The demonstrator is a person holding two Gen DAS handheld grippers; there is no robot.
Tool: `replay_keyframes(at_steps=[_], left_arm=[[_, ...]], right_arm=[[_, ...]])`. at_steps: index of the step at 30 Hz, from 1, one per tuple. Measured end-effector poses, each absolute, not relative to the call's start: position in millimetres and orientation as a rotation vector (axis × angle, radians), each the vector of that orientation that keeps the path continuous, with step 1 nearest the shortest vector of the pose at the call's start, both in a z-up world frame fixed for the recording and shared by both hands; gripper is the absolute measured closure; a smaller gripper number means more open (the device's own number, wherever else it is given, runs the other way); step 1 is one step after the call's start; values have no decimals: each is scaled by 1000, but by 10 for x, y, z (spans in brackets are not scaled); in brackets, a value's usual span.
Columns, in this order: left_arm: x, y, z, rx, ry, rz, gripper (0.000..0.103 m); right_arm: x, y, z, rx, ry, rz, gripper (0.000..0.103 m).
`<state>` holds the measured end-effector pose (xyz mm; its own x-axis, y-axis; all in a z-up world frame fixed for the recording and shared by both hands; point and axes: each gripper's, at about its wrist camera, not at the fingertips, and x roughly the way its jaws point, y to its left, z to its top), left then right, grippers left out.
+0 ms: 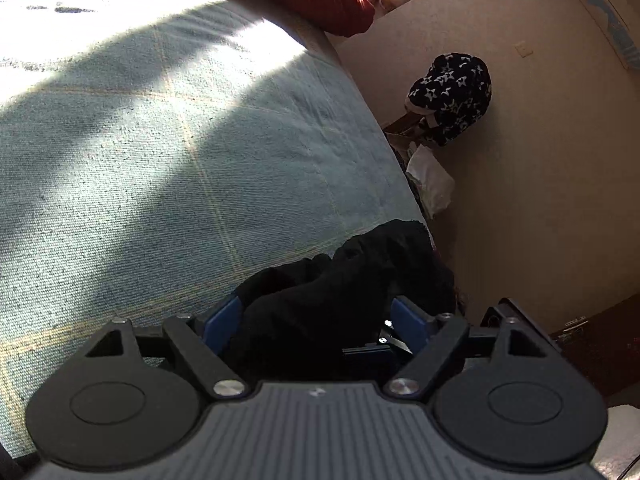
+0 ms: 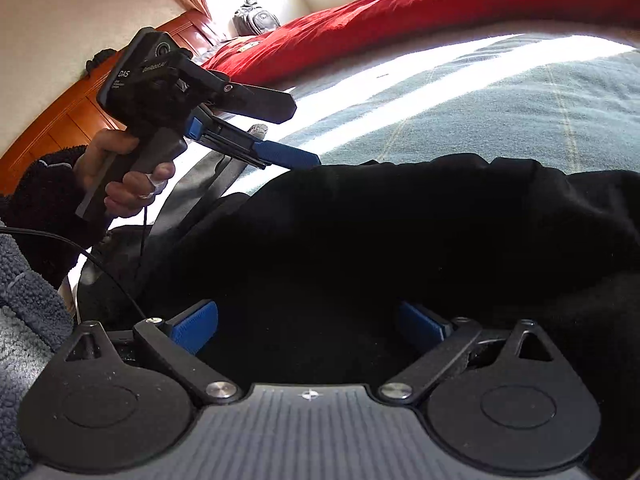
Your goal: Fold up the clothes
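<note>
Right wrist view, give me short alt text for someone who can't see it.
A black garment lies bunched on a pale blue bedspread between the right gripper's open jaws. At left, a hand holds the left gripper over the garment's edge; a red duvet lies behind.

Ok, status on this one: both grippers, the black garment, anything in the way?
Left gripper open, black garment bunched between its fingers. Right gripper wide open over the garment. Garment unfolded on the grey-blue bedspread. No obstruction seen.

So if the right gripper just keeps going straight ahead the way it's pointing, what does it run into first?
Most likely the black garment, which fills the space ahead of the open right gripper; depth is hard to judge.
</note>
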<state>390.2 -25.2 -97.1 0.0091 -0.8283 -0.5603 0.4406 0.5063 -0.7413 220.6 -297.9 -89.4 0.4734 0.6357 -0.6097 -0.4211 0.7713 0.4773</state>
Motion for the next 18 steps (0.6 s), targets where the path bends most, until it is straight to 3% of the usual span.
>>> replay_keyframes(at_steps=[10, 18], left_arm=[[4001, -583, -1174, -344, 1305, -1203, 19], [4252, -1022, -1422, -518, 1367, -1318, 18]], right_arm=[[2277, -2955, -872, 298, 876, 669, 0], [2290, -2825, -784, 251, 900, 635, 0]])
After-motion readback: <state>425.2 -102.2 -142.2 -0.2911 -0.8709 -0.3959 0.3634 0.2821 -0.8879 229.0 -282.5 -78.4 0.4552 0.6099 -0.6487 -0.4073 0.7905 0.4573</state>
